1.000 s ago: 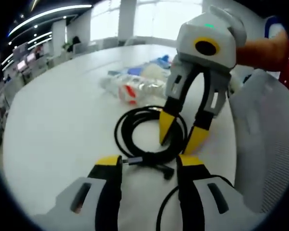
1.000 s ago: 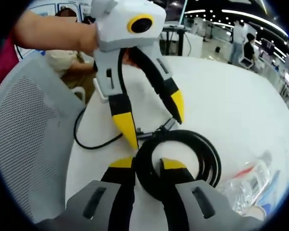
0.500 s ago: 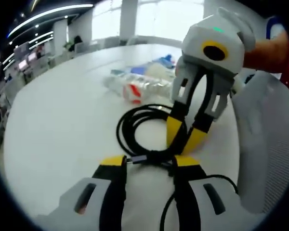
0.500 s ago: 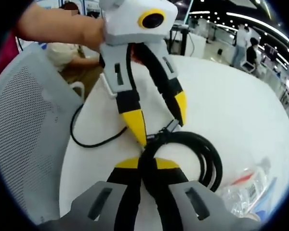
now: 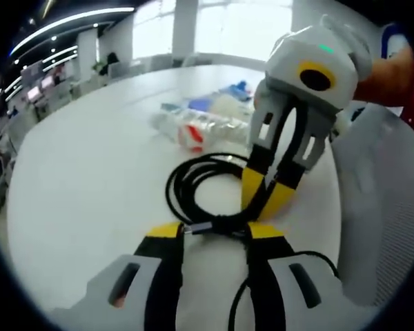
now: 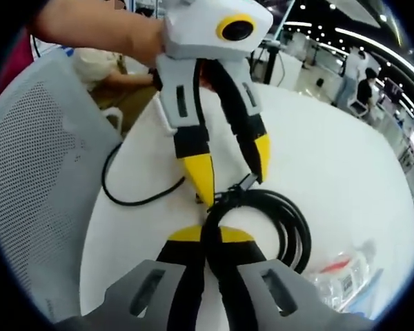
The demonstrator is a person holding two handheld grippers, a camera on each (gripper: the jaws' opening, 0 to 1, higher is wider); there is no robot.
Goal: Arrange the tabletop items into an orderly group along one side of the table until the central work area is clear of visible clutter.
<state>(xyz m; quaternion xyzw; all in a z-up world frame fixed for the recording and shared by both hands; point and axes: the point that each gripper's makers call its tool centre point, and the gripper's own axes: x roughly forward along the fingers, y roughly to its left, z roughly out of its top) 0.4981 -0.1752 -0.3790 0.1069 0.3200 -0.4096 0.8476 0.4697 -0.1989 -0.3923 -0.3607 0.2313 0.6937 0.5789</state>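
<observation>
Right gripper (image 6: 210,234): jaws clamped on the coiled black cable (image 6: 290,227), near the table (image 6: 331,158) edge.
Left gripper (image 5: 214,231): jaws apart, straddling the cable's connector end (image 5: 200,227).
Left gripper view: plastic-wrapped items (image 5: 200,127) lie beyond the coil, well apart from it.
Right gripper view: a mesh chair (image 6: 34,200) sits beside the table; a loose cable tail (image 6: 124,196) trails toward it.

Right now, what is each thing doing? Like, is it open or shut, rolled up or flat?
black cable: coiled in a loop on the white table, pinched on one side.
right gripper: shut on the black cable.
left gripper: open, jaws either side of the cable's plug end.
plastic bottle: lying on its side.
mesh chair: upright beside the table.
</observation>
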